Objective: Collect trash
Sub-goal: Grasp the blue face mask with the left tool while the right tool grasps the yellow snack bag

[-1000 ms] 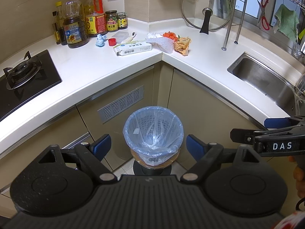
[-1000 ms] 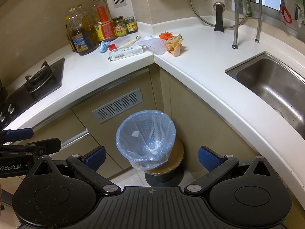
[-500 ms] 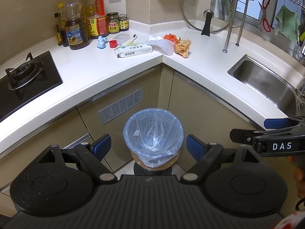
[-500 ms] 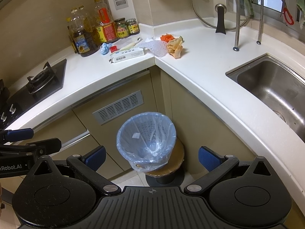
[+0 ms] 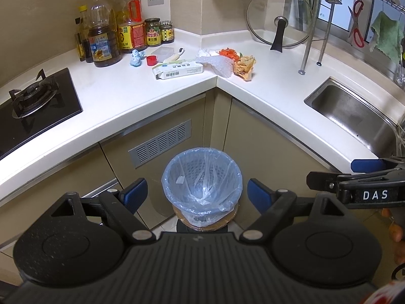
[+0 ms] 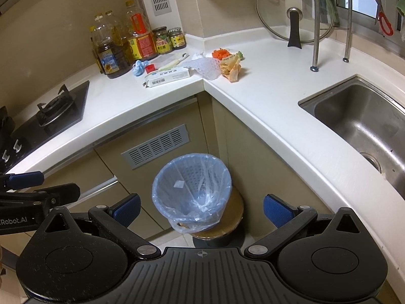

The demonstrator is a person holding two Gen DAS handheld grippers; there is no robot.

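Note:
A round bin lined with a blue bag (image 5: 201,179) (image 6: 192,192) stands on a low stool in front of the corner cabinet. On the white counter's corner lie a white box (image 5: 178,71) (image 6: 168,76), a white foam net (image 5: 220,64) (image 6: 206,67), an orange wrapper (image 5: 244,67) (image 6: 231,68), orange scraps (image 5: 229,52), a crumpled blue piece (image 5: 136,58) and a red cap (image 5: 151,60). My left gripper (image 5: 196,197) hangs open above the bin, holding nothing. My right gripper (image 6: 202,209) is also open and empty, to the right of the left one.
Oil bottles and jars (image 5: 121,38) line the back wall. A gas hob (image 5: 33,98) sits on the left, a steel sink (image 6: 364,124) on the right. A glass lid (image 5: 277,30) leans against the wall beside rack poles. Scissors and a green cloth hang by the window.
Both views have shifted slightly, so the counter and bin sit a little lower in the picture. Both grippers have stayed open and empty.

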